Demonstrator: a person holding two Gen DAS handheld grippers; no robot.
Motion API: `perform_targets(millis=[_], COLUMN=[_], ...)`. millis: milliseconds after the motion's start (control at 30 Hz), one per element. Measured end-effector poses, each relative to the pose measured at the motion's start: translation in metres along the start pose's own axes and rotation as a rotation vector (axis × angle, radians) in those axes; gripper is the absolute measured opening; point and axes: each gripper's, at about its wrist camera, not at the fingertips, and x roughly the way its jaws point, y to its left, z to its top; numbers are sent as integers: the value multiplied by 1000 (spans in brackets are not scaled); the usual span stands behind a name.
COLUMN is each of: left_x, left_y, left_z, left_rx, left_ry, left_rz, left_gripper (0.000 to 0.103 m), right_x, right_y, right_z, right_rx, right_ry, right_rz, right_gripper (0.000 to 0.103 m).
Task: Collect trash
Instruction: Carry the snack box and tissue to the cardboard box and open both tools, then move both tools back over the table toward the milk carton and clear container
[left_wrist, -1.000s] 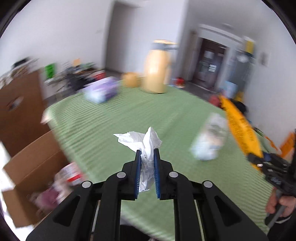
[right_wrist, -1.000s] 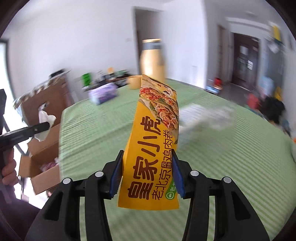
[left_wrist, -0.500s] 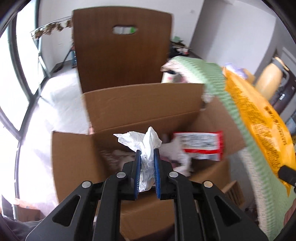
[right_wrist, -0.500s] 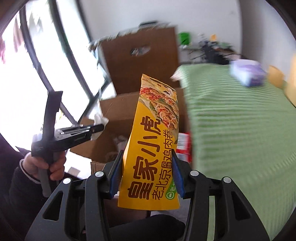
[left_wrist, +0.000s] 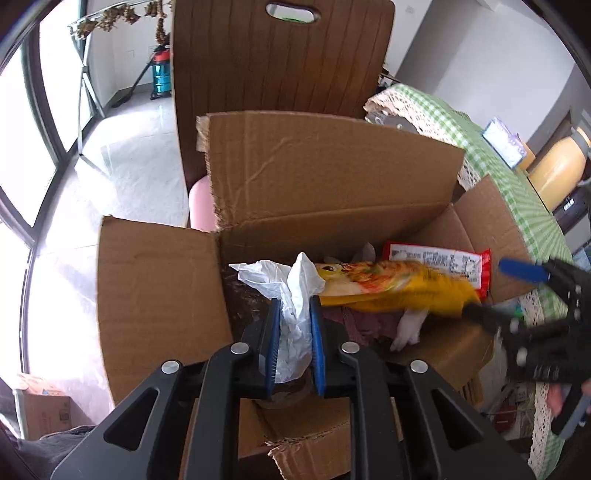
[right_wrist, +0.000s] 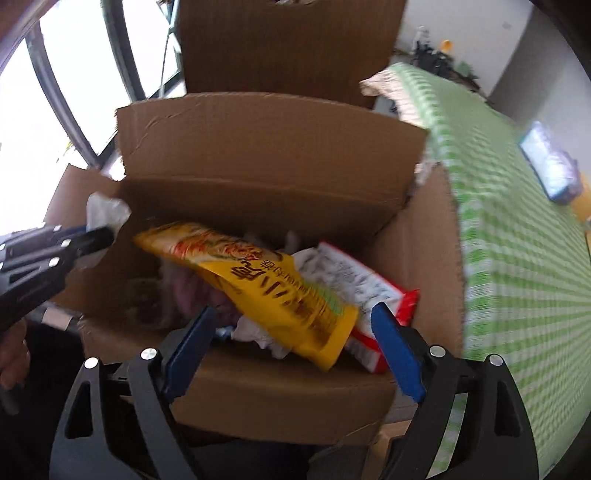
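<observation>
Your left tongs are clamped on a crumpled white tissue, low in the middle of the left wrist view, over the open cardboard box. Your right tongs stand wide apart at the bottom of the right wrist view. Just above them, the yellow snack wrapper lies tilted and blurred across the box's trash, over a red-and-white packet. The green checked counter fills the right side.
</observation>
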Motion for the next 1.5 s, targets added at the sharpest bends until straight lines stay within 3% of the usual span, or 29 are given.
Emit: perform_targets(millis=[133,200,300,333,400,433,467,500,667,1000,1500], left_x=[11,14,16,17,19,20,20,19,-1,-36,-91], left_y=[-9,-15,-25,-29,-33,-34,-35,-34,-37,-51,-103], left_z=[-4,-5,-8,-9,-11,-12,-12,-13,-9,-11,-25], left_rx=[5,12,30,40,38,36,30,21,3,3,98], left_ry=[19,26,35,42,52,55,55,52,4,-60,-176], left_rz=[-10,-21,-39,-44,-39,-37,-39,-39,-36,-2,-3], left_gripper=[15,15,16,20,39,40,51,69,78,82,82], right_x=[-16,-24,-37,-39,-47,-49,-52,-56,-65,-101,-160], right_y=[-19,-27,-38,-38,-40,-36,-37,-40,-39,-43,-67], right_z=[-4,-3,-7,-3,-5,-7,-9,-10,-25,-51,-100], right_rx=[75,115,161,167,176,177,183,189,203,216,291], right_ry=[-85,-119,-125,-128,-137,-141,-146,-150,-163,-221,-326], right_rz=[-15,26,70,82,84,83,80,80,86,95,73], right_gripper=[78,54,44,44,44,44,44,44,44,44,45])
